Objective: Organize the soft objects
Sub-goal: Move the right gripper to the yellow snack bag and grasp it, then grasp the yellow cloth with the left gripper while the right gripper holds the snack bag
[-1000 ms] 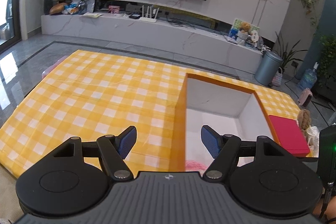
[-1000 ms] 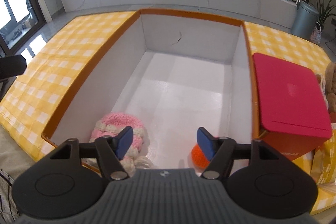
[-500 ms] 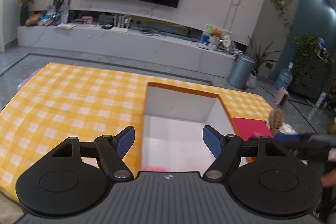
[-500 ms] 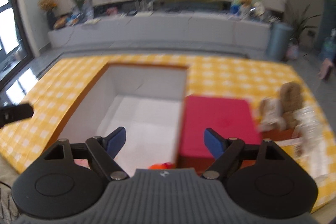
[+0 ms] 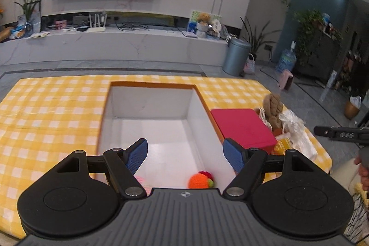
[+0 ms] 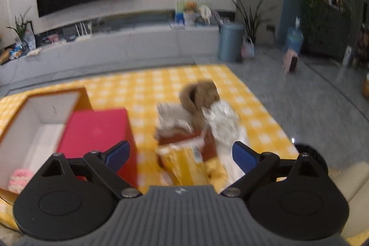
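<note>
A white-lined open box (image 5: 150,105) with an orange rim sits on the yellow checked tablecloth (image 5: 50,112). An orange knitted toy (image 5: 199,180) and a pink knitted one (image 6: 20,178) lie at its near end. My left gripper (image 5: 184,155) hovers open over that end, nothing between its fingers. My right gripper (image 6: 182,155) is off to the right, its jaws still opening and empty, above a blurred heap of soft things: a brown plush toy (image 6: 199,93) and a white fabric piece (image 6: 224,123) around a small carton. In the left view the right gripper (image 5: 341,134) shows at the right edge.
A red lid (image 5: 242,126) lies flat just right of the box. Beyond the table are a long white TV bench (image 5: 115,43), a grey bin (image 5: 237,57) and potted plants. A person's fingers (image 5: 363,170) show at the right edge.
The right gripper swung from over the box to the right, above the plush heap, and its jaws widened. The left gripper shifted right, so the box now lies centred under it.
</note>
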A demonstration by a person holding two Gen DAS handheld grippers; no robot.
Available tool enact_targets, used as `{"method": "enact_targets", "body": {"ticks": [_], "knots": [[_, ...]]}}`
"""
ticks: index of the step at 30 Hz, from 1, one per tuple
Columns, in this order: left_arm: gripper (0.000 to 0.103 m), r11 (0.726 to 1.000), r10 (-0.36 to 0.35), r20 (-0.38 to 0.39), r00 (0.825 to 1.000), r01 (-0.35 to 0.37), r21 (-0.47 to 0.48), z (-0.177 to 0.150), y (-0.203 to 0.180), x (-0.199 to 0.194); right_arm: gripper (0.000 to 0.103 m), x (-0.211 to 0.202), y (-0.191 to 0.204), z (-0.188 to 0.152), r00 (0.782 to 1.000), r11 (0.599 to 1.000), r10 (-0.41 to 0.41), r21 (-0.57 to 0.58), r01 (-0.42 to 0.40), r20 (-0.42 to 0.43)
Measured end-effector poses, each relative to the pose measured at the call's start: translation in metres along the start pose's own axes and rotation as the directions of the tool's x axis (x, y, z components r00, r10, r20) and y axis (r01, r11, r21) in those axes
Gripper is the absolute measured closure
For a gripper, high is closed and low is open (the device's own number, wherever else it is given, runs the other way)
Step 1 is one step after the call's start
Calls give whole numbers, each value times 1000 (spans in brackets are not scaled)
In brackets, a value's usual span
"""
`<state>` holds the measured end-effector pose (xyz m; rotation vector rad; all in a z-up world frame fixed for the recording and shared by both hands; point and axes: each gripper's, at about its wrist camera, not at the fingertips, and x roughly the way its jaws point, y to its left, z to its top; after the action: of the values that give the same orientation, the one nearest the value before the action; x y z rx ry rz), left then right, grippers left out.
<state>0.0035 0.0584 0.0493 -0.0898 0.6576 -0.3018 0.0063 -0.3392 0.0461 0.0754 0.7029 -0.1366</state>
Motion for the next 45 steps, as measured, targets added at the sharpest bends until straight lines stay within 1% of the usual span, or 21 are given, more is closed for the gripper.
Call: {"method": "enact_targets", "body": {"ticks": [3, 6, 8, 10, 13, 15, 16, 20, 22, 24, 25, 26, 28, 29, 31, 34, 38, 40, 42, 43, 45], "knots": [[15, 1000, -31, -19, 999, 31, -4, -4, -13, 9, 9, 27, -5, -14, 999, 1000, -17, 3, 17, -39], [15, 999, -52, -31, 998, 52, -6, -7, -28, 18, 9, 56, -4, -26, 997, 1000, 25, 11, -25, -67], [15, 999, -51, -32, 998, 50, -7, -10, -39, 23, 9, 74, -1, -34, 995, 999, 44, 14, -43, -91], [15, 999, -51, -30, 998, 51, 3, -13, -48, 29, 9, 90, 0, -41, 992, 1000, 19, 8, -19, -123], [15, 996, -82, -49, 995, 84, 42, -19, -65, 38, 10, 108, 4, -48, 990, 999, -21, -48, 14, -139], [15, 988, -109, -86, 990, 118, 96, -25, -80, 45, 13, 116, 7, -52, 988, 996, -43, -81, 31, -150], [15, 986, -119, -97, 988, 129, 108, -28, -86, 48, 17, 119, 8, -54, 987, 995, -55, -93, 41, -152], [15, 981, -146, -128, 981, 160, 110, -37, -98, 57, 19, 129, 8, -59, 984, 992, -67, -116, 48, -163], [15, 976, -156, -135, 978, 174, 133, -40, -103, 58, 22, 134, 9, -61, 984, 991, -69, -124, 49, -164], [15, 971, -145, -132, 980, 167, 172, -43, -106, 57, 27, 139, 10, -62, 982, 990, -84, -125, 63, -169], [15, 972, -131, -131, 983, 153, 180, -44, -108, 57, 33, 141, 11, -63, 983, 989, -98, -123, 79, -155], [15, 973, -117, -132, 984, 140, 182, -44, -109, 58, 34, 142, 12, -63, 984, 988, -108, -125, 91, -141], [15, 975, -104, -129, 986, 127, 184, -45, -113, 58, 36, 147, 16, -65, 982, 984, -117, -153, 94, -146], [15, 975, -103, -132, 986, 127, 185, -45, -114, 57, 42, 147, 17, -66, 982, 982, -120, -164, 96, -147], [15, 974, -100, -135, 986, 125, 186, -45, -115, 55, 50, 145, 16, -64, 982, 986, -113, -142, 91, -154], [15, 973, -89, -130, 988, 114, 201, -45, -117, 52, 53, 138, 8, -58, 981, 995, -74, -79, 61, -181], [15, 973, -61, -125, 990, 87, 214, -43, -122, 50, 54, 124, -4, -48, 985, 1000, -20, -3, 20, -170], [15, 973, -59, -124, 991, 85, 214, -42, -125, 51, 54, 112, -11, -42, 989, 999, 9, 32, -5, -145], [15, 972, -63, -137, 989, 92, 218, -38, -132, 53, 54, 96, -21, -34, 994, 998, 37, 59, -31, -102], [15, 971, -61, -149, 987, 94, 220, -35, -136, 55, 54, 88, -27, -31, 996, 997, 39, 70, -33, -75], [15, 968, -41, -190, 981, 86, 237, -30, -151, 62, 54, 70, -37, -26, 1000, 997, -3, 74, 3, -6]]}}
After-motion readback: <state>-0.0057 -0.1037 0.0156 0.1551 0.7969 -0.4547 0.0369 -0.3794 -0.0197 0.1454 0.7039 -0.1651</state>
